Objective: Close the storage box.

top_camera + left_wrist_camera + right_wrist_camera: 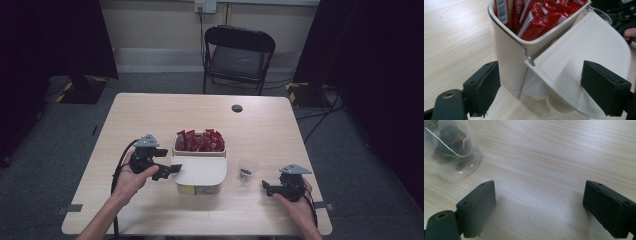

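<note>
The left gripper (172, 169) is spread wide and grips nothing, its jaws standing either side of the white lid (584, 57) of the box (199, 162) at the middle of the table (150, 115), red packets (200, 141) upright in its open half. The right gripper (265, 187) is also wide open and empty, low over bare wood just beside the clear cup (450, 150).
</note>
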### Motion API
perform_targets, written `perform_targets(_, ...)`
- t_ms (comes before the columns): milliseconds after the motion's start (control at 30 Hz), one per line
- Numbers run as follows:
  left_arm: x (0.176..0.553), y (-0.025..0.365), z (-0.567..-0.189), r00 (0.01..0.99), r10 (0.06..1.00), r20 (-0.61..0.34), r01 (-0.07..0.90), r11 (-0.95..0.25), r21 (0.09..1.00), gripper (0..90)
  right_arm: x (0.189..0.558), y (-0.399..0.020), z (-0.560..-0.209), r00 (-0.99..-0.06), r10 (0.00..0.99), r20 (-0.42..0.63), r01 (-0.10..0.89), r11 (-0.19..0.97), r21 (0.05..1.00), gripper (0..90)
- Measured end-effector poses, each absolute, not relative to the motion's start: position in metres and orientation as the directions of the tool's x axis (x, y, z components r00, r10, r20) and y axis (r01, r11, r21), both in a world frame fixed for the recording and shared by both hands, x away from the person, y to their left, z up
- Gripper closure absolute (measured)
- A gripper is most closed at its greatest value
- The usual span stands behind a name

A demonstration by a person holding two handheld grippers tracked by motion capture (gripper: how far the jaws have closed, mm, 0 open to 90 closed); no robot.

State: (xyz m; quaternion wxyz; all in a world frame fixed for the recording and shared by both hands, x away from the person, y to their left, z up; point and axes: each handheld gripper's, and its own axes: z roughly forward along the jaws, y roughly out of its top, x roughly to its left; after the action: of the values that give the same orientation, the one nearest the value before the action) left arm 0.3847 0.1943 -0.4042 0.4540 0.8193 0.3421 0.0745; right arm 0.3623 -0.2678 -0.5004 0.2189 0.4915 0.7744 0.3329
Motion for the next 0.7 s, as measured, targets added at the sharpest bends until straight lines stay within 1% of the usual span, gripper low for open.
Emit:
perform_targets(267, 0.380, 0.215, -0.401, 0.725, 0.665, -0.177, 0.493, -0.322, 0.809, 15.6, 0.362, -0.268, -0.500, -0.421, 0.907, -0.010, 0.616, 0.295, 0.730, 10.7)
perform_targets(433, 0.378, 0.236, -0.398, 0.695, 0.693, -0.193, 0.499, -0.271, 0.823, 15.5, 0.362, -0.268, -0.500, -0.421, 0.907, -0.010, 0.617, 0.295, 0.730, 10.7)
perform_targets(700, 0.378, 0.264, -0.410, 0.642, 0.742, -0.193, 0.532, -0.250, 0.809, 15.6, 0.362, -0.268, -0.500, -0.422, 0.907, -0.011, 0.615, 0.295, 0.731, 10.7)
